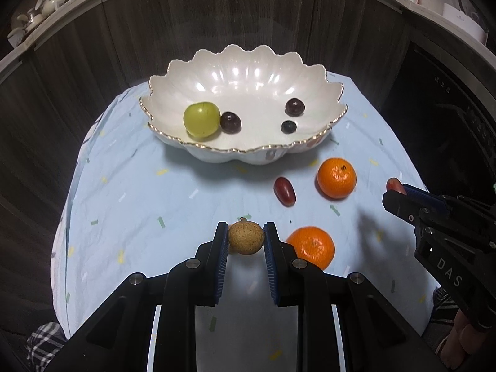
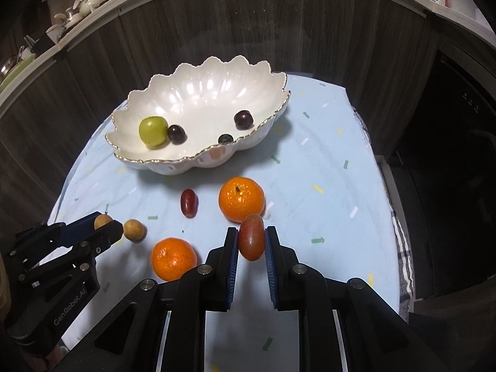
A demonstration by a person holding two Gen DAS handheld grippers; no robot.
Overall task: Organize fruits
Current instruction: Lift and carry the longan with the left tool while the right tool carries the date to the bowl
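Left hand-held gripper (image 1: 246, 238): clamped on a small tan round fruit (image 1: 246, 237), held above the counter (image 1: 130, 204).
Right hand-held gripper (image 2: 251, 241): clamped on a reddish oval fruit (image 2: 251, 241).
Second tan fruit (image 2: 134, 230): on the cloth, just beside the left fingers.
Near orange (image 2: 173, 258): between the two grippers.
Far orange (image 2: 241, 198): beyond the right gripper's fruit, beside a red grape (image 2: 188, 203).
Bowl (image 1: 248, 62): white, scalloped, at the back; holds a green fruit (image 1: 201, 119) touching one dark grape (image 1: 230, 122), another dark grape (image 1: 294, 106) and a smaller dark berry (image 1: 289, 126) well apart from them.
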